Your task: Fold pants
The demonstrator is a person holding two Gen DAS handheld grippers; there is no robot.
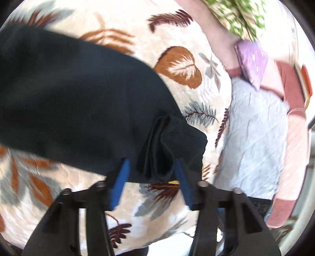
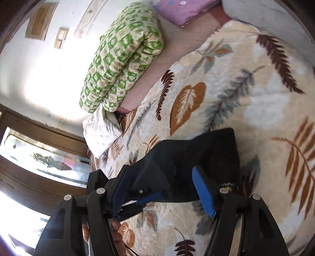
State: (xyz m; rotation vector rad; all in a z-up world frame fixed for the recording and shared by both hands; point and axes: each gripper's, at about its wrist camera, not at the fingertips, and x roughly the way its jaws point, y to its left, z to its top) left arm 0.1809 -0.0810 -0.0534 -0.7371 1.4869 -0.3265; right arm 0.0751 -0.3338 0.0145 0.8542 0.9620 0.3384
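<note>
your dark navy pants (image 1: pixel 78 102) lay on the leaf-patterned blanket (image 1: pixel 185 39), the bulk spread out flat, with a bunched, layered end near your left gripper (image 1: pixel 151 173). that gripper's blue pads (image 1: pixel 120 183) stood partly apart with the bunched cloth between them; i could not tell whether they pressed on it. your right gripper (image 2: pixel 163 189) stood wide over another end of the pants (image 2: pixel 189 157), its pads (image 2: pixel 203 192) clear of the cloth. a green-checked quilt (image 2: pixel 122 59) and a purple pillow (image 2: pixel 183 11) sat at the far side of the bed.
</note>
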